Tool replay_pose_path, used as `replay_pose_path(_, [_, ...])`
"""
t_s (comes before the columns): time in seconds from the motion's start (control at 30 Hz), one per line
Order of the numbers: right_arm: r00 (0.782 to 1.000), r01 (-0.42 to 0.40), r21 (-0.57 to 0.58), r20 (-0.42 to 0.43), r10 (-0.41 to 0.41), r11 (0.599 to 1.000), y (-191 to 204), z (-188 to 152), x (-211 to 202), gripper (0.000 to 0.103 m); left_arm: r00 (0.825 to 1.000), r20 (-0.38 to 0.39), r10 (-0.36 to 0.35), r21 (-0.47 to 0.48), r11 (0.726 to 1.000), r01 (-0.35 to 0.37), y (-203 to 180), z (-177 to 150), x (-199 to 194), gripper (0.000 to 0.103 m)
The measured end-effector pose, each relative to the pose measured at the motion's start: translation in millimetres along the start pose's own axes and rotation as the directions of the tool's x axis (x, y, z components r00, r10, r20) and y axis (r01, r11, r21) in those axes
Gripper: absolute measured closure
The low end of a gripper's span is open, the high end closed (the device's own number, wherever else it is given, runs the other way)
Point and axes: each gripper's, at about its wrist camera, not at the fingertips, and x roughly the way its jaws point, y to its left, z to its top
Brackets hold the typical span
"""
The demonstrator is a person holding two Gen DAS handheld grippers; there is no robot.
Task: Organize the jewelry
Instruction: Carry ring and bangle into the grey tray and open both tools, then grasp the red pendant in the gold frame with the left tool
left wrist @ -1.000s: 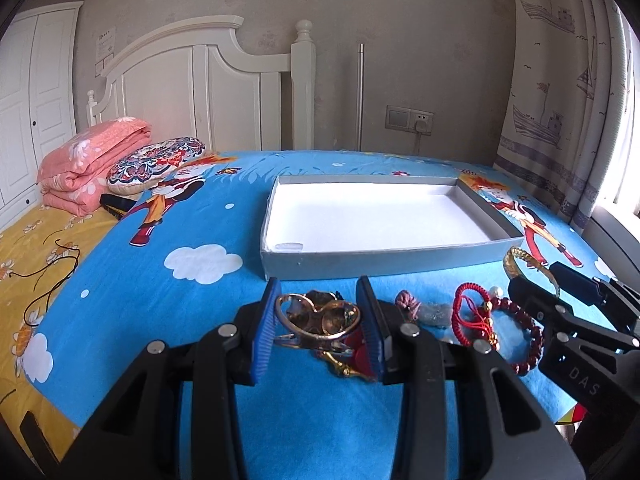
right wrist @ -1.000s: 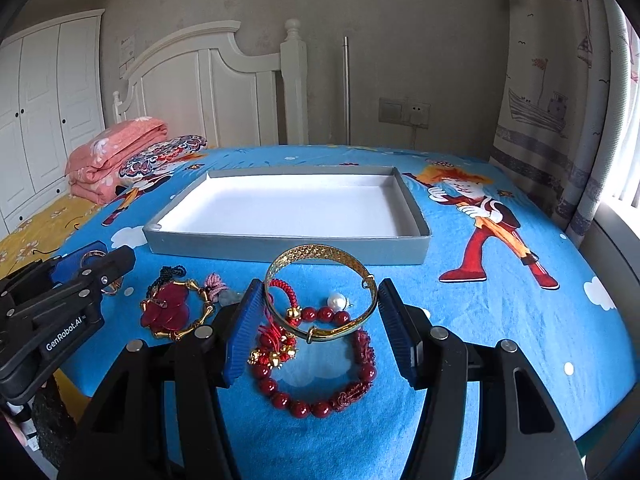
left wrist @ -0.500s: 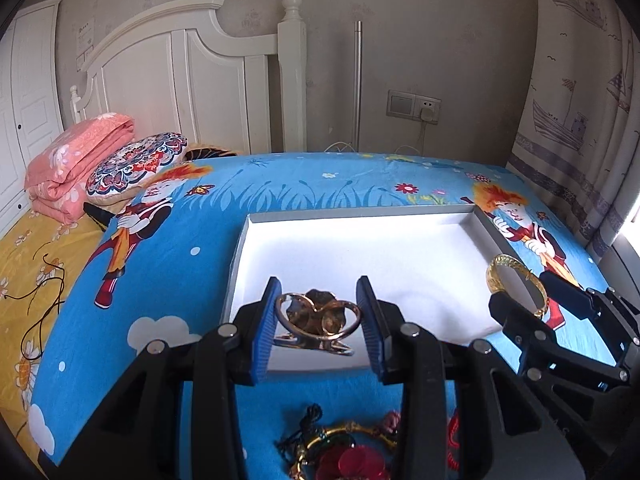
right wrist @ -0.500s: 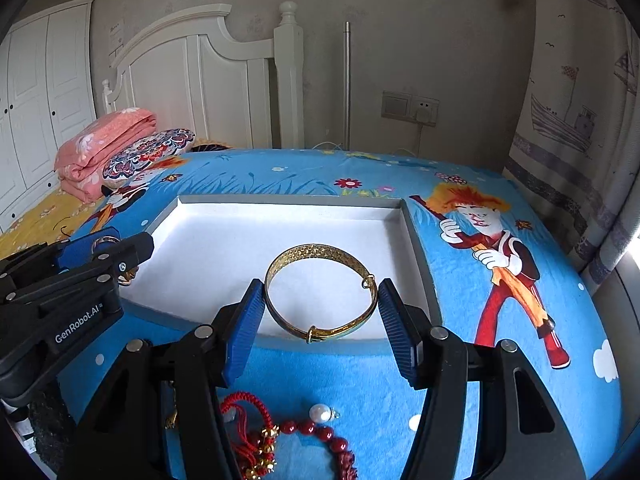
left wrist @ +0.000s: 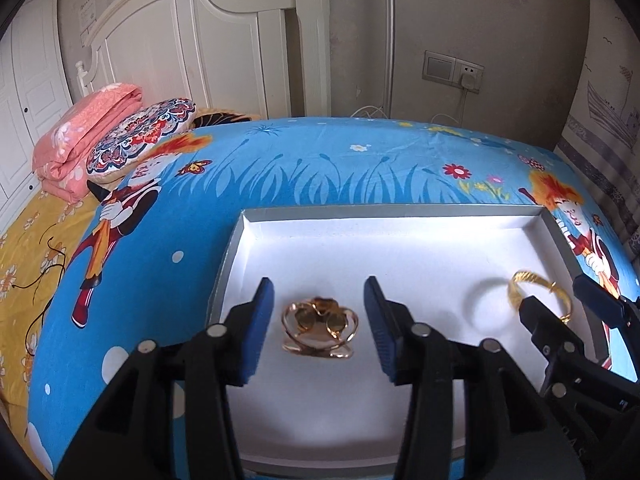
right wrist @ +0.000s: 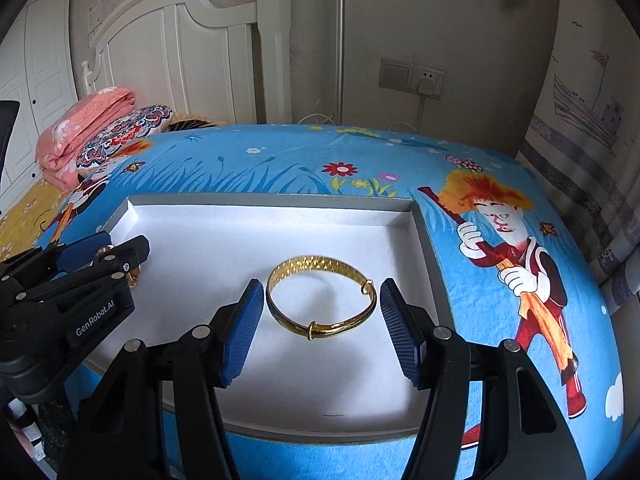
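A shallow grey box with a white floor lies on the blue bed sheet. My left gripper hangs over its left part, jaws opening. An ornate gold brooch-like piece lies between the pads, with a gap on each side. Over the right part of the box, my right gripper is also opening. The gold bangle sits between its pads, just clear of them. In the left wrist view the right gripper and a blurred bangle show at the right. The left gripper shows at the left of the right wrist view.
A folded pink blanket and a patterned cushion lie at the far left by the white headboard. A wall socket and a curtain are behind and to the right. The bed's near edge is just below the box.
Both grippers moved forward from the jewelry pile to above the box. Their jaws have widened, and the brooch-like piece and the bangle are no longer pinched.
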Motion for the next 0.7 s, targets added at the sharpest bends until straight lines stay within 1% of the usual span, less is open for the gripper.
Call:
replay_pose_path(0.03, [1.000, -0.006, 0.004, 0.010, 0.006, 1.000, -0.5, -1.2, -2.9, 0.032, 1.000, 0.009, 0.002, -0.007, 1.000, -0.002, 2.1, -1.3, -2.0, 0.041])
replay_pose_path(0.17, [0.999, -0.016, -0.007, 0.029, 0.016, 1.000, 0.0, -6.7, -14.7, 0.032, 0.999, 0.050, 0.021, 0.009, 1.000, -0.021, 4.7, -4.5, -16.2, 0.038])
replay_pose_path(0.27, [0.999, -0.028, -0.005, 0.039, 0.029, 1.000, -1.6, -13.4, -26.6, 0.032, 0.997, 0.078, 0.019, 0.007, 1.000, -0.020, 7.3, -7.3, -30.7, 0.036])
replay_pose_path(0.33, [0.998, -0.031, -0.008, 0.056, 0.031, 0.999, -1.8, -19.8, -38.6, 0.032, 0.994, 0.106, 0.021, 0.008, 1.000, -0.022, 8.2, -12.5, -43.9, 0.033])
replay_pose_path(0.37, [0.997, -0.030, -0.009, 0.066, 0.031, 0.999, -2.6, -23.6, -45.1, 0.032, 0.992, 0.122, 0.022, 0.014, 1.000, -0.024, 8.4, -16.3, -51.2, 0.029])
replay_pose_path(0.4, [0.997, -0.030, -0.010, 0.076, 0.030, 1.000, -3.3, -28.0, -51.8, 0.032, 0.990, 0.138, 0.026, 0.017, 0.999, -0.029, 9.1, -20.9, -58.5, 0.026])
replay_pose_path(0.5, [0.995, -0.035, -0.019, 0.097, 0.037, 0.999, -3.1, -45.7, -71.7, 0.032, 0.983, 0.180, 0.030, 0.018, 0.999, -0.034, 11.7, -38.5, -80.3, 0.021])
replay_pose_path(0.7, [0.991, -0.038, -0.025, 0.130, 0.041, 0.999, 0.2, -88.5, -105.6, 0.032, 0.977, 0.210, 0.023, 0.027, 0.999, -0.029, 19.8, -83.0, -110.7, 0.020])
